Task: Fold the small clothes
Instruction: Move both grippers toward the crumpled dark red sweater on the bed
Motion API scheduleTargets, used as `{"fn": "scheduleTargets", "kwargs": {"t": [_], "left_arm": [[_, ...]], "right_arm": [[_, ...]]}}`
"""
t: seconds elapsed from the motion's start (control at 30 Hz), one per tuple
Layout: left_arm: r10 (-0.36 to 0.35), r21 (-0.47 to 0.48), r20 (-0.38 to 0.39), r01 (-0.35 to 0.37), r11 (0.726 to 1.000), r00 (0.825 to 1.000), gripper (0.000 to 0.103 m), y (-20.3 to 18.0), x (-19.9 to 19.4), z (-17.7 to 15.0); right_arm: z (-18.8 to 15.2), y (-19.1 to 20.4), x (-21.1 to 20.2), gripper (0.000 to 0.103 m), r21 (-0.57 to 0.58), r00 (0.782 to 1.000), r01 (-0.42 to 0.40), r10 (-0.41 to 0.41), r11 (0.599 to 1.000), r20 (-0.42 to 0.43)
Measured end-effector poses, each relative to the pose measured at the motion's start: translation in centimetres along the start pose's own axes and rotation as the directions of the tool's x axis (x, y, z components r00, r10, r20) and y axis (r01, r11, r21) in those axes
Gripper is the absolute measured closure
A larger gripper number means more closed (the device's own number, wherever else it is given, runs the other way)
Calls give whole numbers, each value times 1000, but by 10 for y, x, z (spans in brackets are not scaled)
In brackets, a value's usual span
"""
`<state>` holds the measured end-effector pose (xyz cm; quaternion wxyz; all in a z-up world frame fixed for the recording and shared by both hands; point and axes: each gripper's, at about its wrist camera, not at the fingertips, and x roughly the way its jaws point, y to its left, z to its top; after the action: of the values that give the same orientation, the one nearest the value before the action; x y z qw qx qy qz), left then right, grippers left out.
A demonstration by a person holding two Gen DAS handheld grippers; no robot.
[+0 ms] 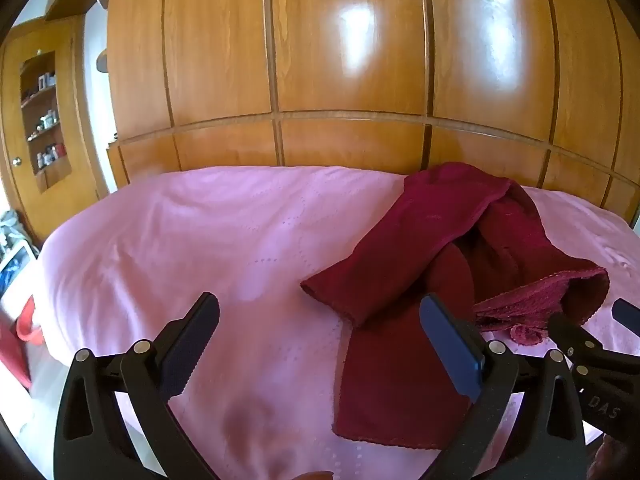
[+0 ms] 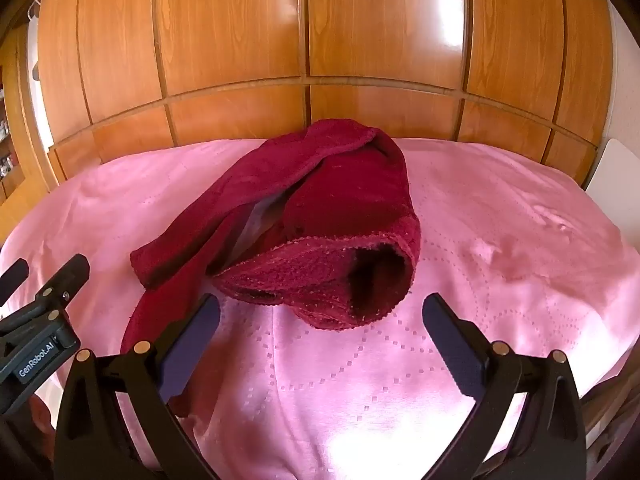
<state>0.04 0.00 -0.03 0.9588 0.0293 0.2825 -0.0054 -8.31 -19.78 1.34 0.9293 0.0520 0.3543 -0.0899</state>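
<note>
On the pink bedspread [image 2: 460, 240]: crumpled dark red fleece garment [image 2: 320, 208], ungrasped.

The garment's open cuff lies just ahead of the right hand-held gripper [image 2: 320, 344], jaws spread wide and empty. The left hand-held gripper [image 1: 320, 344], marked "GenRobot.AI", is likewise spread, its right finger over the garment's flat smooth panel. Glossy wooden wardrobe [image 2: 320, 40] behind.

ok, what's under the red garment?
The red garment lies crumpled on the pink bedspread. A pale patch shows through the gap between its folds; what that is, and anything else beneath, is covered.
</note>
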Motion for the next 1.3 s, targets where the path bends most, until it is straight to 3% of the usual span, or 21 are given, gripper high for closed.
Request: {"fn": "scheduleTargets", "kwargs": {"t": [0.43, 1.3], "left_arm": [[25, -49, -38, -27, 998, 999, 4, 12, 11, 0], [34, -59, -63, -38, 998, 997, 4, 21, 23, -7]], "right_arm": [[1, 4, -4, 2, -11, 999, -44, 44, 999, 13], [11, 11, -5, 2, -22, 994, -101, 102, 995, 31]]}}
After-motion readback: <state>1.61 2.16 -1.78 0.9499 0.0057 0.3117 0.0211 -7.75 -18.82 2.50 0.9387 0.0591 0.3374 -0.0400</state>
